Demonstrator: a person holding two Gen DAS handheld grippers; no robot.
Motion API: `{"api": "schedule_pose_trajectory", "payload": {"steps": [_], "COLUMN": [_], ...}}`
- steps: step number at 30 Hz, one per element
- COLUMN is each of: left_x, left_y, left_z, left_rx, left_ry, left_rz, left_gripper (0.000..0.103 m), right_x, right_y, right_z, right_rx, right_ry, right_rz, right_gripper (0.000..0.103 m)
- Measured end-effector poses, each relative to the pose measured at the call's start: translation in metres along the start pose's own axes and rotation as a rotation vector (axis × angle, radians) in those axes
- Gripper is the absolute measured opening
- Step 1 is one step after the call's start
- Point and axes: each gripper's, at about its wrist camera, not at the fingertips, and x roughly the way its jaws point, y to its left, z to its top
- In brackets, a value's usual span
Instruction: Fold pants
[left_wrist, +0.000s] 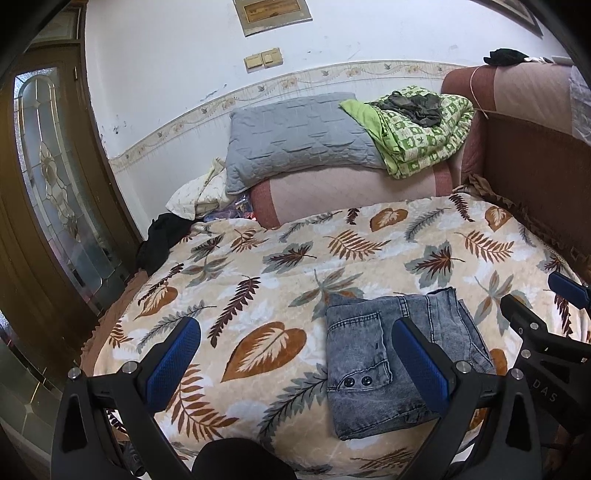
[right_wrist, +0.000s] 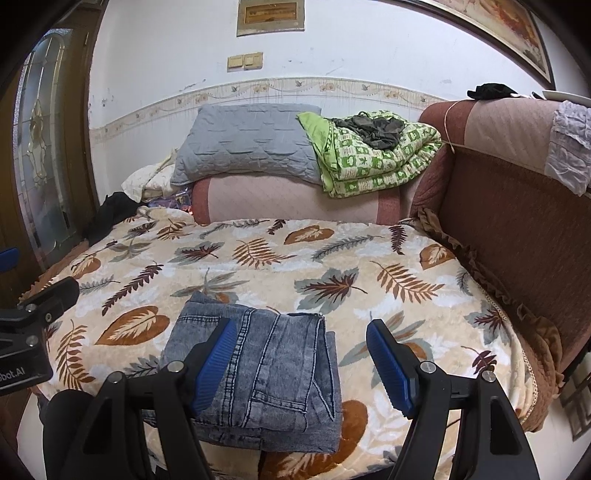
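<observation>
On the leaf-print bedspread (right_wrist: 332, 258), near its front edge, the jeans (right_wrist: 266, 373) already sit folded into a compact stack, so it looks basically done, with left gripper (left_wrist: 295, 362) and right gripper (right_wrist: 301, 365) both spread wide, holding nothing.

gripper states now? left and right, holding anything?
Left gripper: open, empty.
Right gripper: open, empty, above the folded jeans.
</observation>
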Motion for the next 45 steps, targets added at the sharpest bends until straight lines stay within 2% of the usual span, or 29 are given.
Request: {"api": "schedule_pose_trajectory", "payload": {"steps": [10, 17, 45], "left_x": [0.012, 0.015, 0.015], "left_y": [0.006, 0.018, 0.01], "left_z": [-0.01, -0.01, -0.009], "left_rx": [-0.021, -0.051, -0.033], "left_ry": [0.037, 0.035, 0.037], "left_rz": [0.01, 0.022, 0.028], "left_gripper": [0.103, 0.103, 0.103], "right_x": [0.008, 0.01, 0.014], "right_y": [0.009, 0.014, 0.015], "right_z": [-0.007, -0.007, -0.011], "right_rx": [-0.022, -0.03, -0.024], "right_ry": [0.031, 0.033, 0.038], "right_rz": [0.0, 0.0, 0.008], "right_gripper": [0.076, 0.076, 0.076]}}
